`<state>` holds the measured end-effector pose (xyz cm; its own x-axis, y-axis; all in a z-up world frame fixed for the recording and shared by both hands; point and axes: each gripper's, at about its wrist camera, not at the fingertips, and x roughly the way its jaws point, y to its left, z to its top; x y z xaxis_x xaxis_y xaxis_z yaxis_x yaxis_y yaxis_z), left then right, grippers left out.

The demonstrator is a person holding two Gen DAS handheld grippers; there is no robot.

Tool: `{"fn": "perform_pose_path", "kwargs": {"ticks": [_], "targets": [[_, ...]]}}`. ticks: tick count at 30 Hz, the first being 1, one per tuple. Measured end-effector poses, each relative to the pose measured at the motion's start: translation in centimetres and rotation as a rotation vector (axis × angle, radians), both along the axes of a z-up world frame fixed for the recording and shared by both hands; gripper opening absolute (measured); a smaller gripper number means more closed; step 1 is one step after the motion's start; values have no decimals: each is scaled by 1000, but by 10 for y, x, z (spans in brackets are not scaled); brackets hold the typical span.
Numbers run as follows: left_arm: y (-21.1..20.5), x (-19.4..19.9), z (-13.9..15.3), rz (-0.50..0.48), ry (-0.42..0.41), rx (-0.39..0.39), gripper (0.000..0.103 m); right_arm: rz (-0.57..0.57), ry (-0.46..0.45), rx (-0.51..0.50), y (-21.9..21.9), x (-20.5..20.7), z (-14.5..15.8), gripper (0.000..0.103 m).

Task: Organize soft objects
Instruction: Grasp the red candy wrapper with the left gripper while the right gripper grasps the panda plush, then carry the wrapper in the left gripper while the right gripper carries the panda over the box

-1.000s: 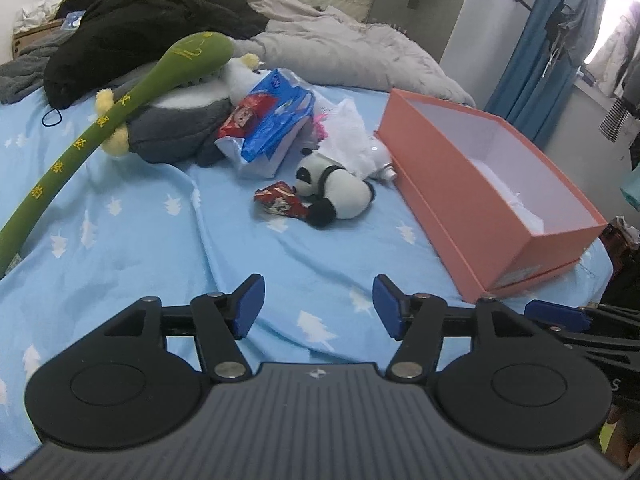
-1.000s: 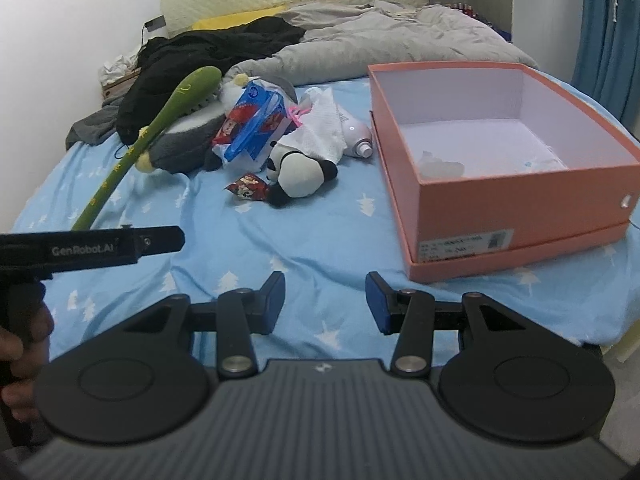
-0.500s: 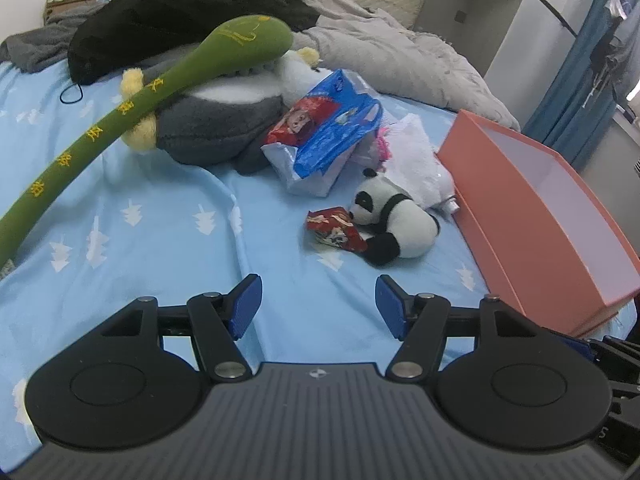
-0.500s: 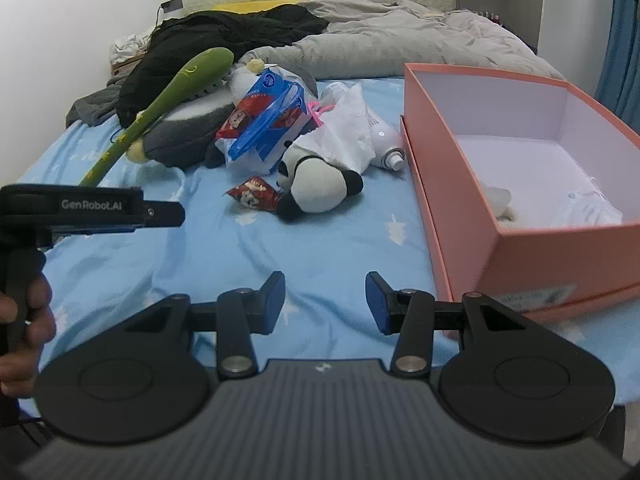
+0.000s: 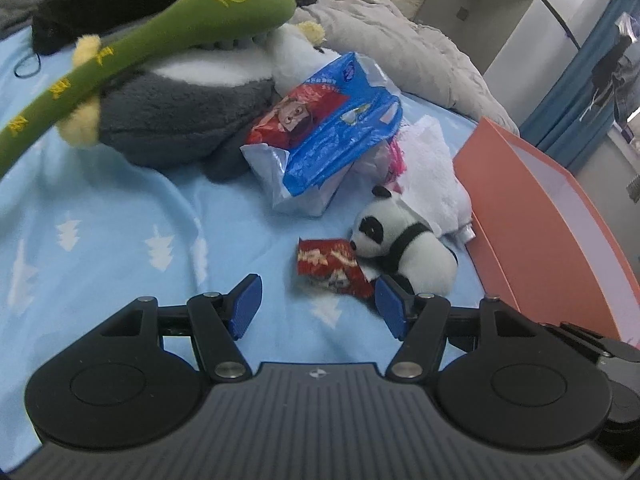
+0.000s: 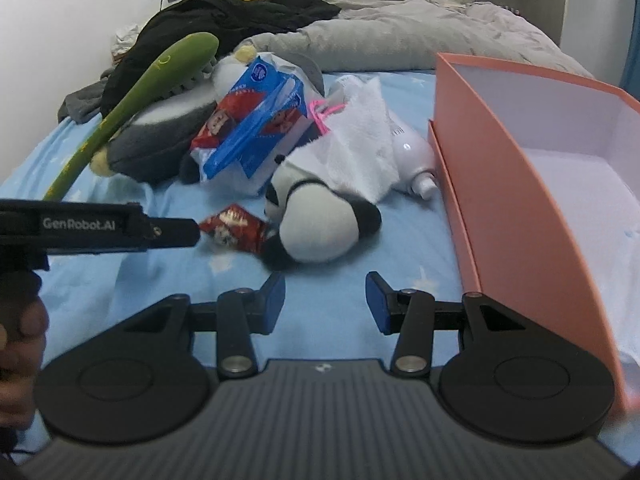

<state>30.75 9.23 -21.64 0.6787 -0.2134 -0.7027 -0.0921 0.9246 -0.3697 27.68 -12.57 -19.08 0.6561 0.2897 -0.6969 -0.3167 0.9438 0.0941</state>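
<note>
A small panda plush (image 5: 404, 246) (image 6: 320, 228) lies on the blue bed sheet (image 5: 120, 240), its head against a red snack packet (image 5: 332, 268) (image 6: 236, 230). A white cloth (image 5: 430, 172) (image 6: 360, 144) drapes over its back. Behind are a grey-white plush (image 5: 176, 116) (image 6: 160, 140), a long green plush (image 5: 120, 44) (image 6: 152, 80) and a blue plastic bag (image 5: 332, 144) (image 6: 256, 124). My left gripper (image 5: 316, 304) is open, just short of the packet and panda. My right gripper (image 6: 326, 300) is open, close in front of the panda. The left gripper also shows in the right wrist view (image 6: 100, 228).
An open orange box (image 5: 552, 220) (image 6: 520, 184) stands on the right of the bed. A white bottle (image 6: 414, 160) lies between the cloth and the box. A black garment (image 6: 224, 20) and a grey duvet (image 6: 400, 28) are piled at the head of the bed.
Both grippers have moved forward toward the panda and packet, which now look larger and closer. Both stay open. Nothing on the bed has shifted.
</note>
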Motion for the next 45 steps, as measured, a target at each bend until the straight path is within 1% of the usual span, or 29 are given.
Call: {"fn": "perform_pose_path", "kwargs": {"ticks": [1,2,3,4,11,13,14,16,17,19,22,26,27,29,35,38,41,45], "targets": [[2,5,-2,1,4,-14,68,3,-1,-4,2,5,-2,48],[3,9,-5,4,7,-28,68,6,-1,-9,4,10,-3,53],[4,14,-8,8,10,-39,68,6,-3,-13,5,16,-5,62],[5,18,-10,8,13,-47,68,5,-9,-13,6,21,-5,65],[6,38,-25,-9,35,-87,66,14,-27,0,10,47,-12,66],[6,41,-28,-10,38,-105,56,35,-40,-2,13,52,-13,66],[7,43,-30,-15,43,-117,54,52,-46,-8,16,53,-14,66],[6,45,-32,-19,45,-124,43,85,-58,-24,21,56,-16,68],[5,45,-32,-23,45,-124,40,92,-59,-32,22,57,-17,68],[3,44,-32,-28,42,-127,37,106,-49,-39,24,60,-19,68],[0,42,-30,-29,31,-111,34,109,-17,-19,20,65,-22,66],[-2,37,-25,-26,19,-86,33,105,-4,-9,16,62,-21,56],[-3,36,-24,-23,19,-75,33,105,-5,-13,16,60,-20,53],[-4,33,-21,-14,26,-46,33,107,-6,-16,16,56,-18,49],[-3,14,-10,5,12,-25,33,124,1,-19,11,42,-10,47],[-5,2,-4,1,9,-31,33,125,-1,-35,8,32,-5,47],[-11,-12,5,-11,1,-1,33,118,11,-43,4,20,-2,47],[-17,-31,18,-22,0,14,33,103,31,-35,-2,0,3,47]]}}
